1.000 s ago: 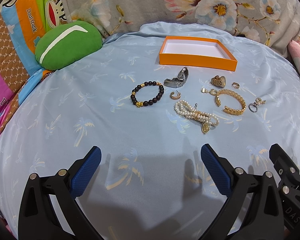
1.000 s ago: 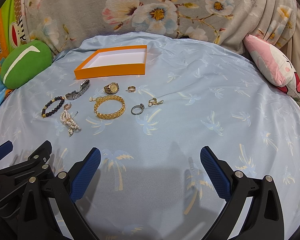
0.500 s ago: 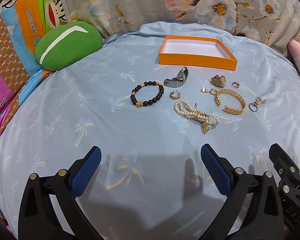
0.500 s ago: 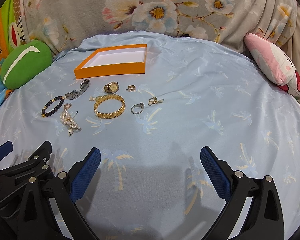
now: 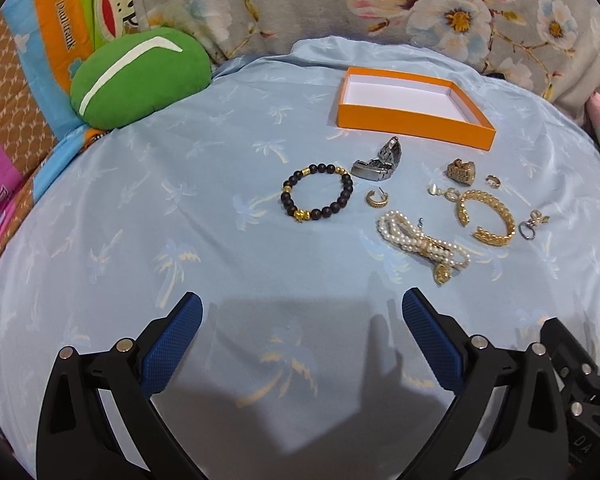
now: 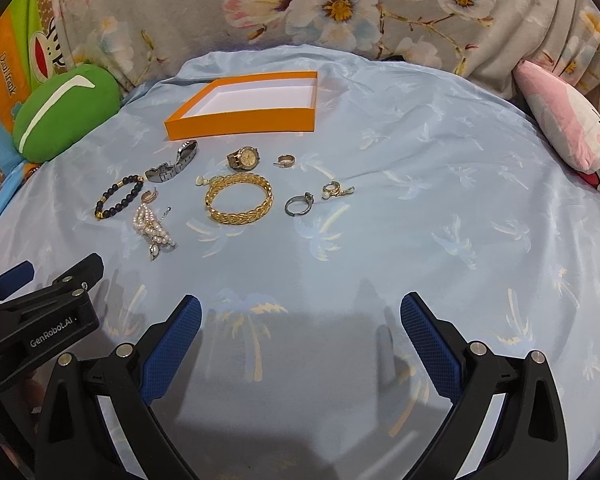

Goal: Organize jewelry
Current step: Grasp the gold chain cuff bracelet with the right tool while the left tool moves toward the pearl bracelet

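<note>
While both grippers' fingers (image 5: 188,320) gape (gripping nothing), jewelry (image 5: 424,240) lies well ahead.

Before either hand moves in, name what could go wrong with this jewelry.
1. The pearl strand lies bunched in loops with a pendant; grabbed at one loop, it may trail and drag the hoop earring nearby.
2. The silver ring and small earrings lie flat on soft cloth, so the wide-open right tongs could pinch fabric instead.
3. The orange box is shallow; dropped pieces might bounce out.
</note>
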The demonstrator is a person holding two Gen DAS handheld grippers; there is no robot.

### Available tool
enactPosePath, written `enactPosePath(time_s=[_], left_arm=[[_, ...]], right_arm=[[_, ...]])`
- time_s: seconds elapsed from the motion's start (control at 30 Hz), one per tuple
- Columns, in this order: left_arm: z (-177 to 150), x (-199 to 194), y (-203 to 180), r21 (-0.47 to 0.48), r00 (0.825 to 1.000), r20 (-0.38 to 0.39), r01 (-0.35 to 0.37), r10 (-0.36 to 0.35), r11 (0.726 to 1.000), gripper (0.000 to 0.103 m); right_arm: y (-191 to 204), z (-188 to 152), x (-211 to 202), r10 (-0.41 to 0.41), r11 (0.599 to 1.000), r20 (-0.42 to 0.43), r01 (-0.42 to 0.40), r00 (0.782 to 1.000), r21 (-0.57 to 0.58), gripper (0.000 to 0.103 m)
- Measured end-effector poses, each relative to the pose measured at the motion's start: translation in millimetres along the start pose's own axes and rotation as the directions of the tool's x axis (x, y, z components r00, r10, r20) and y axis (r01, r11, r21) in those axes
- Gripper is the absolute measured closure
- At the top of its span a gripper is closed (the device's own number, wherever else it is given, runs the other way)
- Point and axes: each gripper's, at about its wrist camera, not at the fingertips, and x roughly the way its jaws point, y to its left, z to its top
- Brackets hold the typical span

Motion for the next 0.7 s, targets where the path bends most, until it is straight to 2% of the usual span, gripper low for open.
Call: enactPosePath(time_s=[0.13, 0.4, 0.7], left_arm=[[8, 9, 0, 0.014, 1.0, -0.024, 0.016, -0.016, 1.0, 0.005], [25, 20, 0, 0.027, 1.0, -0.005, 0.004, -0.004, 1.0, 0.005], [26, 28, 31, -0.108, 0.999, -0.03, 0.017, -0.021, 0.994, 0.005]], right_arm=[[-2, 9, 7, -0.005, 1.0, -0.005, 0.005, 1.0, 0.002, 0.005], [3, 36, 19, 0.007, 1.0, 0.026, -0.007, 1.0, -0.01, 0.005], [29, 63, 43, 0.042, 0.997, 0.037, -0.04, 0.998, -0.059, 0.008]])
